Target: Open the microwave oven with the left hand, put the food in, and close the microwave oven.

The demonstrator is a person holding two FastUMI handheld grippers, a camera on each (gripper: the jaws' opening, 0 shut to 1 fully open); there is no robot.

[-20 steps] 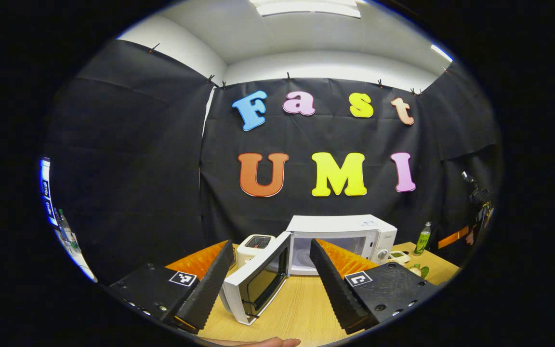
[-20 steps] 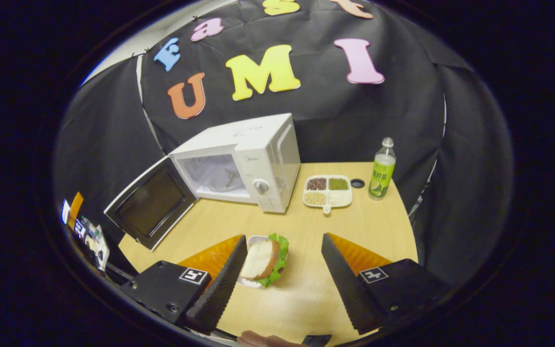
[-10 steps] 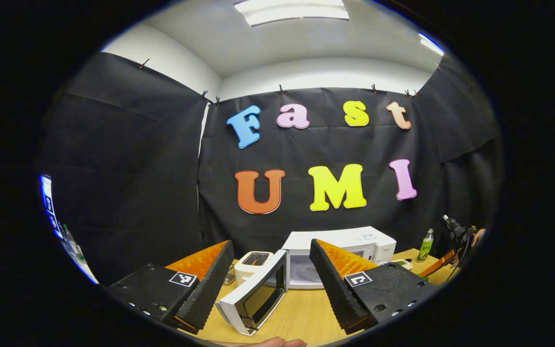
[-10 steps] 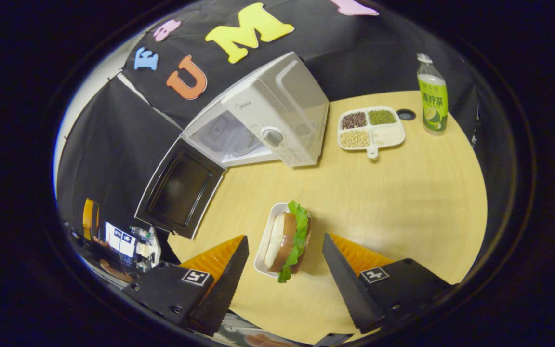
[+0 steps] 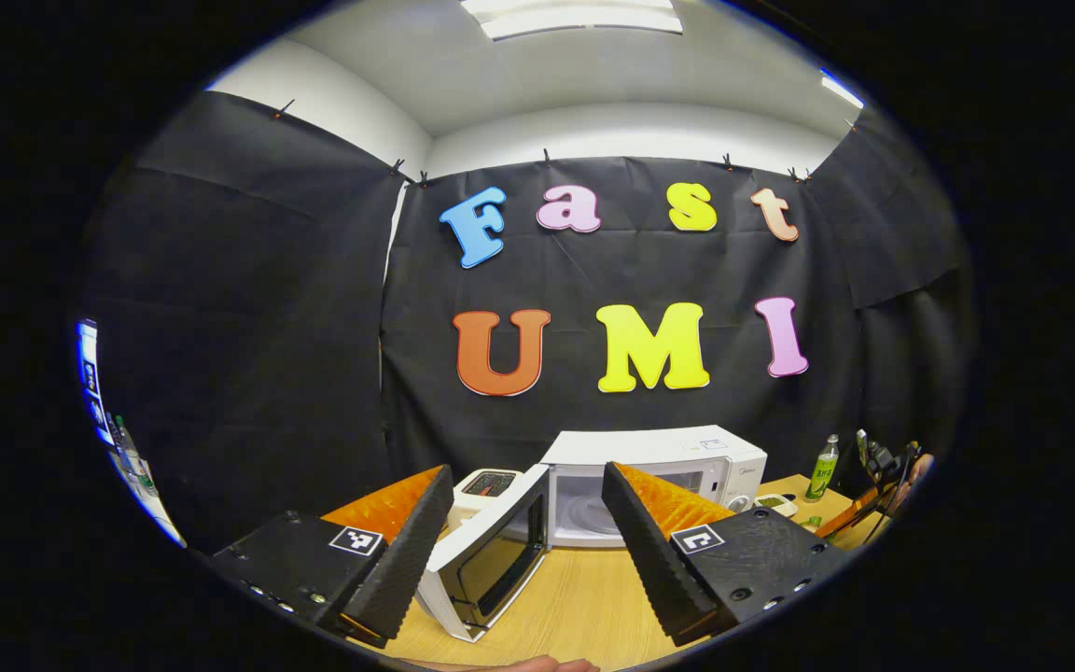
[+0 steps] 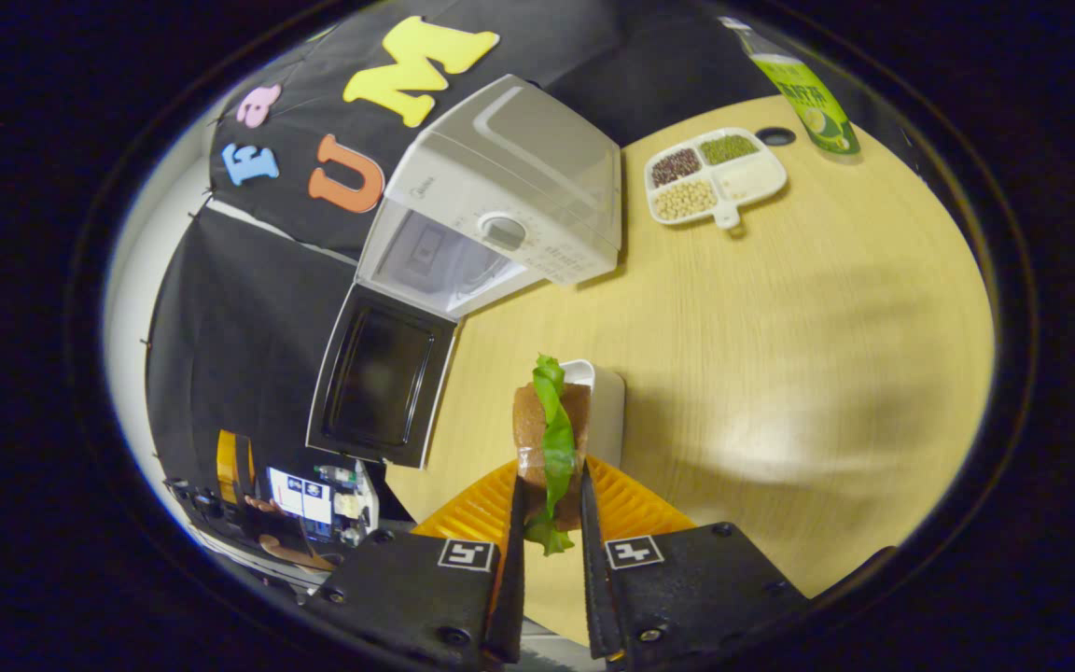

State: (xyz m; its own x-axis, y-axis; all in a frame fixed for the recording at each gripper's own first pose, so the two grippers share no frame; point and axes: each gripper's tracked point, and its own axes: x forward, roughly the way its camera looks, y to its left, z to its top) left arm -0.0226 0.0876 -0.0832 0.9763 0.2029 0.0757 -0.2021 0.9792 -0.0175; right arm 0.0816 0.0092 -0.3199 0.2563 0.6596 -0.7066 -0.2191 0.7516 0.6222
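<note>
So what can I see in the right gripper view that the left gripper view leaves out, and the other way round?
Right gripper view: the right gripper shut on a sandwich, lifted beside its small white tray.

Left gripper view: the left gripper, open and holding nothing, a toaster left of the microwave, and the ceiling lights.

Both: the white microwave with its door swung open, the divided dish of beans, the green bottle and the wooden table.
</note>
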